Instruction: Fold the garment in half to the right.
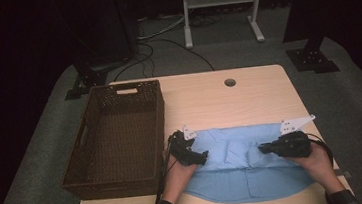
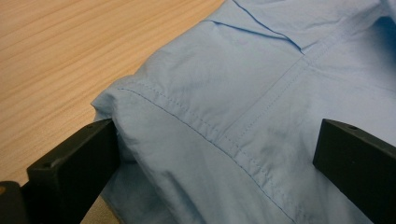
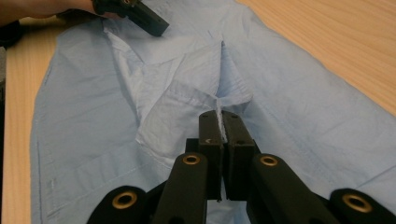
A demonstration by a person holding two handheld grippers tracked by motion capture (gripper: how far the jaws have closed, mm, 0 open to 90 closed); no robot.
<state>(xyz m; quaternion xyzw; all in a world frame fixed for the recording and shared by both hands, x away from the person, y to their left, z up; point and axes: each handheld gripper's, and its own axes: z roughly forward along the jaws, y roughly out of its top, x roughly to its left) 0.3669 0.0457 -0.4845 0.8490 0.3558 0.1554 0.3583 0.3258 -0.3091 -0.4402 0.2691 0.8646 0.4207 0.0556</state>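
High view: one light blue shirt spread flat at the table's near edge, beside one dark wicker basket; fingertips of left gripper and right gripper too small to judge.

Left gripper view: jaws spread wide around a stitched fold of smooth cotton; sides cut off by frame.

Right gripper view: jaws pressed together, pinching a thin raised edge of cloth.

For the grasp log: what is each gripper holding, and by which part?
The right gripper pinches the blue shirt by a folded cuff edge. The left gripper straddles a seamed fold, jaws open.
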